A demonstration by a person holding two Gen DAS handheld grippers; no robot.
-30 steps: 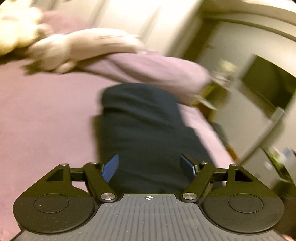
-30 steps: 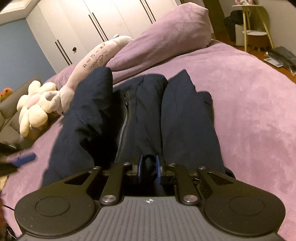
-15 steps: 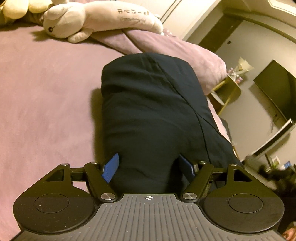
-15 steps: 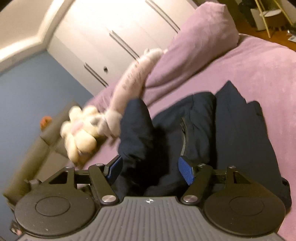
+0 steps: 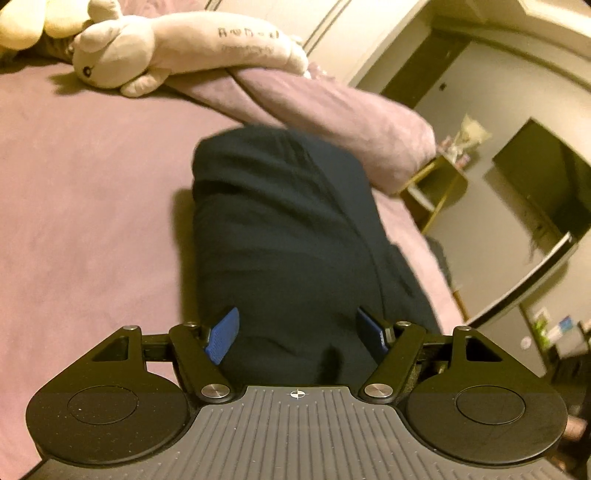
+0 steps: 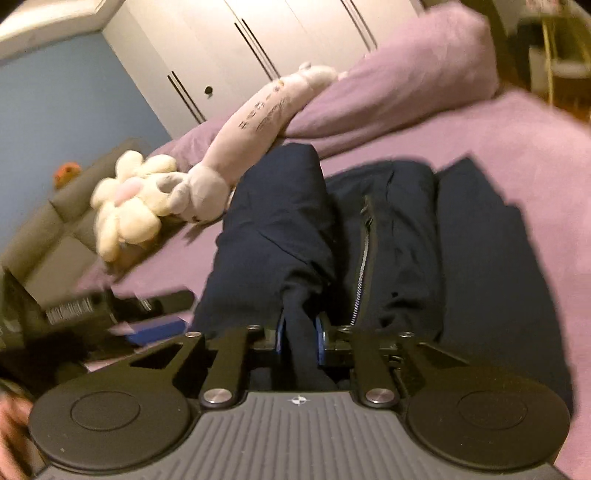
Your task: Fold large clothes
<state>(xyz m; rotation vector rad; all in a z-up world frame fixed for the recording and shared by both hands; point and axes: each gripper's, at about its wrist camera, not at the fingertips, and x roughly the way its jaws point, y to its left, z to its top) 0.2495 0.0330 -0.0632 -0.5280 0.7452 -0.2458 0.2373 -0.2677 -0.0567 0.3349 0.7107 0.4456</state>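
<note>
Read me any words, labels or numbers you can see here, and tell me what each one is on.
Long plush toy: two lines of dark print along its body, too blurred to read.
Barcode-like label on a dark object at the bed's left edge: too blurred to read.
Navy jacket: no print visible.
Nothing else legible.

- The dark jacket (image 5: 280,236) runs under the left gripper (image 5: 297,336); its near end is hidden by the gripper body.
- In the right wrist view a fold of the jacket (image 6: 299,332) passes between the closing fingers (image 6: 318,341) of the right gripper (image 6: 299,341); how far it goes back is hidden.
- Lettering on the long plush toy (image 5: 192,48) is too blurred to read.
- The flower plush (image 5: 22,18) is cut by the top left edge.
- A blurred hand (image 6: 11,424) shows partly at the left edge.
- The dark object (image 6: 122,306) left of the jacket is too smeared to identify.
- Small items on the yellow shelf (image 5: 439,192) cannot be made out.
</note>
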